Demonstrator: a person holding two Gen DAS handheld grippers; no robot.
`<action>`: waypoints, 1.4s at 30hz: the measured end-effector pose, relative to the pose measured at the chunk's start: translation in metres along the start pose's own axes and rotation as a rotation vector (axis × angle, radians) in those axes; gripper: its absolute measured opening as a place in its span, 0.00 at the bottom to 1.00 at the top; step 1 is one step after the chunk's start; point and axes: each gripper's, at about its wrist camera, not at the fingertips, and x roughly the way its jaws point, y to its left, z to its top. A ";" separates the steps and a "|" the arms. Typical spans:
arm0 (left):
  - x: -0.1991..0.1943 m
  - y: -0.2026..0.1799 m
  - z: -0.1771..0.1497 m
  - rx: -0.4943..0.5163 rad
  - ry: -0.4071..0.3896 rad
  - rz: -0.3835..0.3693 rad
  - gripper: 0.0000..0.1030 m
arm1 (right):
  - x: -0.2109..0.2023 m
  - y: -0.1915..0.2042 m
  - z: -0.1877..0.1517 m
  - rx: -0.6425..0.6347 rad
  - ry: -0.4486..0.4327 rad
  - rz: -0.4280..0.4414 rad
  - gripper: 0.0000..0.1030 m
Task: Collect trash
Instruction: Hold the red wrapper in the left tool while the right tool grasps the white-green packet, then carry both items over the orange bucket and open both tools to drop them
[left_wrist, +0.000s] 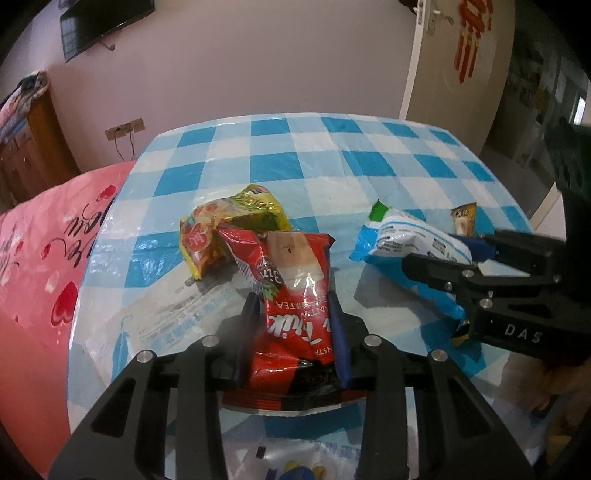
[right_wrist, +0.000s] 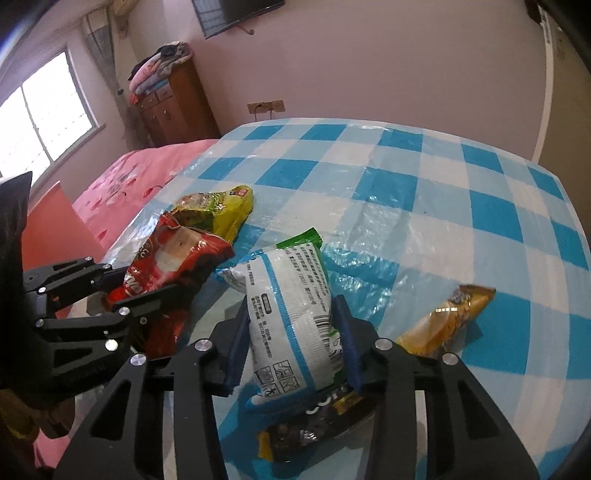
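My left gripper (left_wrist: 295, 317) and right gripper (right_wrist: 293, 332) look alike from here: matte black angular linkage frames with triangular cut-outs, round silver screw heads at the joints, dark blue finger pads (left_wrist: 340, 328), and white "DAS" lettering (left_wrist: 522, 333) on the right one's body.

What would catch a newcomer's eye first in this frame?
Most striking are the two grippers side by side, each clamped on a wrapper: the left gripper on a red packet, the right gripper on a white-and-blue packet. Behind the red packet lies a crumpled yellow bag, and a gold wrapper rests to the right on the blue-checked tablecloth.
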 end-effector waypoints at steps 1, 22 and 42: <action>-0.002 0.001 -0.001 -0.004 -0.005 0.000 0.36 | -0.001 0.001 -0.001 0.006 -0.002 0.002 0.41; -0.106 0.050 -0.004 -0.121 -0.193 -0.012 0.37 | -0.056 0.038 0.015 0.104 -0.097 0.061 0.40; -0.231 0.217 -0.051 -0.413 -0.364 0.332 0.37 | -0.057 0.257 0.115 -0.148 -0.101 0.453 0.40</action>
